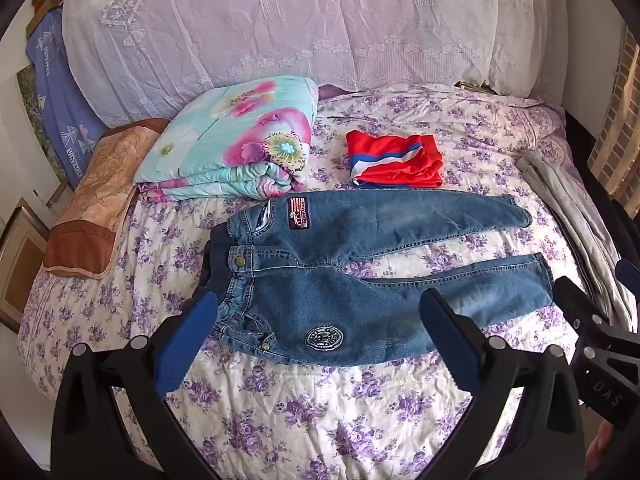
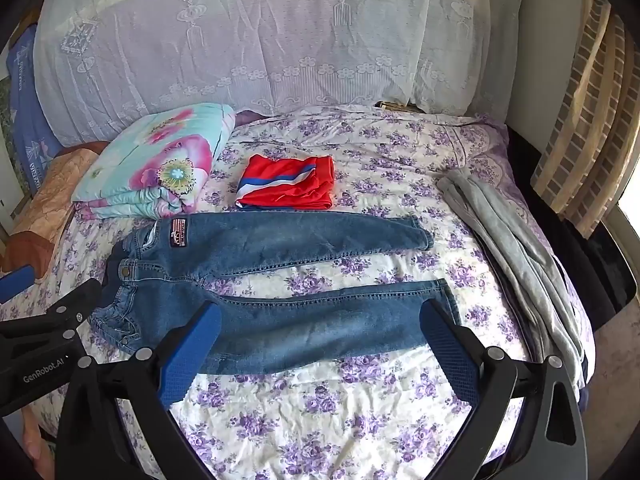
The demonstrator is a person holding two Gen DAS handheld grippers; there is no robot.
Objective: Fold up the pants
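Note:
A small pair of blue jeans (image 1: 340, 272) lies flat on the flowered bed cover, waist to the left, both legs spread apart and pointing right. It also shows in the right wrist view (image 2: 280, 284). My left gripper (image 1: 320, 316) is open and empty, hovering over the waist and near leg. My right gripper (image 2: 320, 328) is open and empty, hovering over the near leg, its right finger close to the cuff. The right gripper's body (image 1: 600, 356) shows at the right edge of the left wrist view. The left gripper's body (image 2: 44, 336) shows at the left edge of the right wrist view.
A folded red, white and blue garment (image 1: 394, 162) lies behind the jeans. A folded floral quilt (image 1: 236, 144) and an orange pillow (image 1: 96, 200) sit at the back left. Grey clothing (image 2: 516, 248) lies along the bed's right edge. A lace-covered pile (image 1: 300, 20) stands behind.

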